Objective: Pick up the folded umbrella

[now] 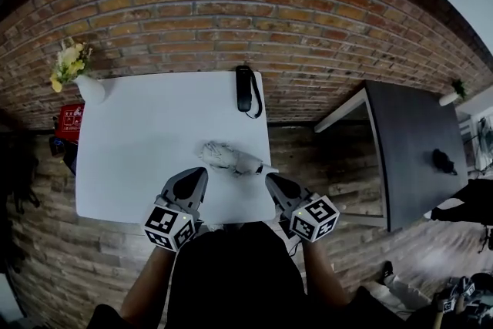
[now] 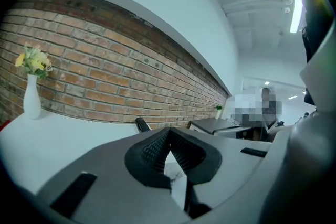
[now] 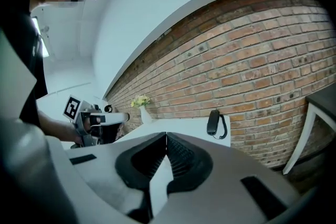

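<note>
Along the near edge of the white table (image 1: 139, 127), the left gripper (image 1: 199, 175) hovers with jaws pressed together on nothing, the folded umbrella (image 1: 229, 157) lies flat just beyond — apparently bracketed for a pickup — and the right gripper (image 1: 272, 179) flanks its right end, equally closed and empty.

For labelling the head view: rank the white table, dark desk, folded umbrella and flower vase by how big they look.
1. white table
2. dark desk
3. folded umbrella and flower vase: these look about alike, and the vase stands farther from the camera, so I won't rank one above the other.
</note>
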`<state>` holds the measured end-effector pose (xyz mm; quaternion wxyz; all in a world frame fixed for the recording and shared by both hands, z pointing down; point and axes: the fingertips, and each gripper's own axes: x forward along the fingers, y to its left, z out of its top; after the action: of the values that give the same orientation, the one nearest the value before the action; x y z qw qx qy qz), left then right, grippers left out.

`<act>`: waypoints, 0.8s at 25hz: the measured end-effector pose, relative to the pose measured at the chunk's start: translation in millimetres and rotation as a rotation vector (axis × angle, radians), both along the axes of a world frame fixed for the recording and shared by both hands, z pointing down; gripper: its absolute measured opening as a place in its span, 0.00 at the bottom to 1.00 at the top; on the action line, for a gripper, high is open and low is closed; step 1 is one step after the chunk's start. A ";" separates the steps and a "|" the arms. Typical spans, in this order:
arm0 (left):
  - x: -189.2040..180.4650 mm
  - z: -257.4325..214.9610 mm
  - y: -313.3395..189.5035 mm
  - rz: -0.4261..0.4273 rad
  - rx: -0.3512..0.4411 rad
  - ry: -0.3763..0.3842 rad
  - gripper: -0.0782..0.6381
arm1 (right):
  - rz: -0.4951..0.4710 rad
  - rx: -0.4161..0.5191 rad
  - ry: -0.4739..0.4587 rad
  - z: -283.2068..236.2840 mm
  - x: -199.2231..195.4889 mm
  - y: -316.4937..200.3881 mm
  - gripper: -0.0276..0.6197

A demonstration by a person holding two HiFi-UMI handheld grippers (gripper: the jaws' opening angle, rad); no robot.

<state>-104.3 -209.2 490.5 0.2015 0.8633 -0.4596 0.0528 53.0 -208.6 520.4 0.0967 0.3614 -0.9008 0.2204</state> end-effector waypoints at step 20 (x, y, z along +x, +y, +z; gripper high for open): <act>3.8 22.9 -5.4 -0.200 -0.064 0.014 0.13 | -0.375 -0.046 0.227 52.7 -36.1 -40.4 0.08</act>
<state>-100.6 -214.6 513.4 0.2364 0.8067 -0.5400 0.0411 16.9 -249.0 573.1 0.2452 0.2078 -0.9303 0.1770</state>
